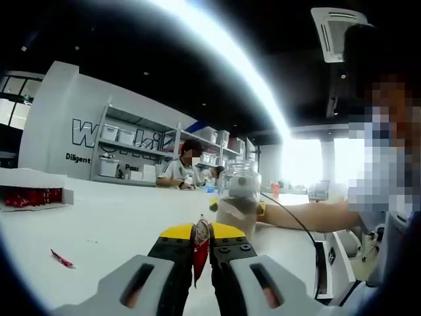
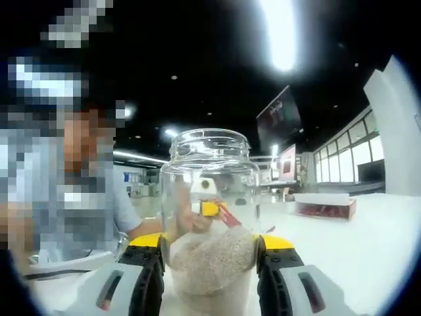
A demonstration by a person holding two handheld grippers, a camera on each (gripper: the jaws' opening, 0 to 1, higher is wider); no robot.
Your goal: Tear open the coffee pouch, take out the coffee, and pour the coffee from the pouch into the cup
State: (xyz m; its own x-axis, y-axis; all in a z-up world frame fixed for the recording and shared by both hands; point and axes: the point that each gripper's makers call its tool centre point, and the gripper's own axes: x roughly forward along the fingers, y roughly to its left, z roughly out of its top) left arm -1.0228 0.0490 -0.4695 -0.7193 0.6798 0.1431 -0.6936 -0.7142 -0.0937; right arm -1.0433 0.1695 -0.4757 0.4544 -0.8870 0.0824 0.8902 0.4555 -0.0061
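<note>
Left gripper view, taking the glass jar [image 1: 238, 197] as landmark: far to its left, on the white table [image 1: 112, 224], sits a white tray of red pouches [image 1: 31, 195]. Nearer the camera and still left of the jar, a small red scrap [image 1: 62, 259] lies flat on the table, apart from everything else. Just left of and below the jar, the left gripper [image 1: 201, 245] has its yellow-tipped jaws closed narrow on a red coffee pouch [image 1: 200, 247], which stands upright between them, its top edge poking above the tips. The jar itself is clear, open at the top, with pale powder in its lower part; the right gripper [image 1: 235, 209] clamps it from behind, yellow tips showing at either side. Behind the jar to the left, shelving with white bins [image 1: 131, 151] stands against a wall, with people seated before it. Right of the jar, a forearm [image 1: 309, 216] reaches in from a person at the frame edge. Right gripper view, same landmark: a person fills the space left of the jar [image 2: 209, 210]. The right gripper [image 2: 210, 260] holds the jar between its jaws, pressing its lower sides. Through the glass, the left gripper [image 2: 208, 208] with the red pouch [image 2: 227, 215] shows. Right of the jar, the tray of pouches [image 2: 326, 206] rests on the table [image 2: 355, 250].
</note>
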